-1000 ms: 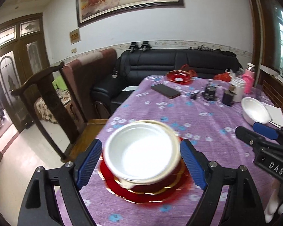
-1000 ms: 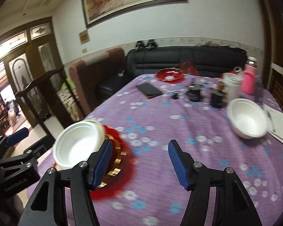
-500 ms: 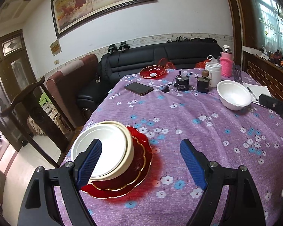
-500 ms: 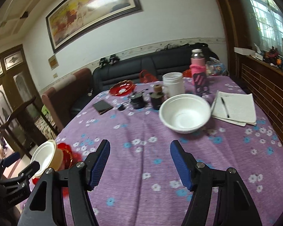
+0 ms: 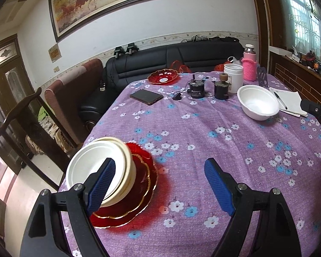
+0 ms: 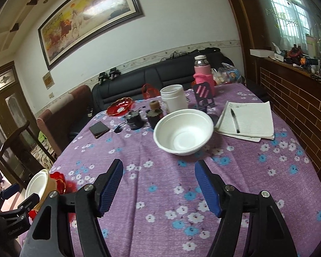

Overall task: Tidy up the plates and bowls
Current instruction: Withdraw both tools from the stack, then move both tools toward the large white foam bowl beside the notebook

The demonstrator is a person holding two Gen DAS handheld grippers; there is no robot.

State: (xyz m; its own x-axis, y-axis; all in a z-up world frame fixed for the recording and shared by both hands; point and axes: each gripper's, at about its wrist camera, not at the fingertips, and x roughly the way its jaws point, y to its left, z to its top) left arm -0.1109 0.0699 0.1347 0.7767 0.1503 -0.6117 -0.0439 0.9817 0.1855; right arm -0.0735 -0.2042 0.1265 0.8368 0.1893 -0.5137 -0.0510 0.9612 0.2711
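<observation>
Two stacked white bowls (image 5: 96,167) sit on stacked red gold-rimmed plates (image 5: 139,192) near the table's left edge. My left gripper (image 5: 158,165) hovers open just right of the stack; its left finger overlaps the bowls and only tablecloth lies between its jaws. A single white bowl (image 6: 183,131) rests on the cloth straight ahead of my right gripper (image 6: 158,163), a short way beyond its fingertips. The right jaws are opening, with nothing between them. Another red plate (image 6: 119,107) lies at the far end of the table.
A dark phone (image 5: 146,96), two black jars (image 5: 196,88), a white canister (image 5: 233,78) and a pink flask (image 5: 250,68) stand behind the bowl. A notebook with a pen (image 6: 248,121) lies to its right. A wooden chair (image 5: 21,115) and a sofa border the table.
Both grippers have swung right. The bowl stack slid from between the left jaws to behind the left finger. The single white bowl now sits centred ahead of the right gripper, whose jaws widened.
</observation>
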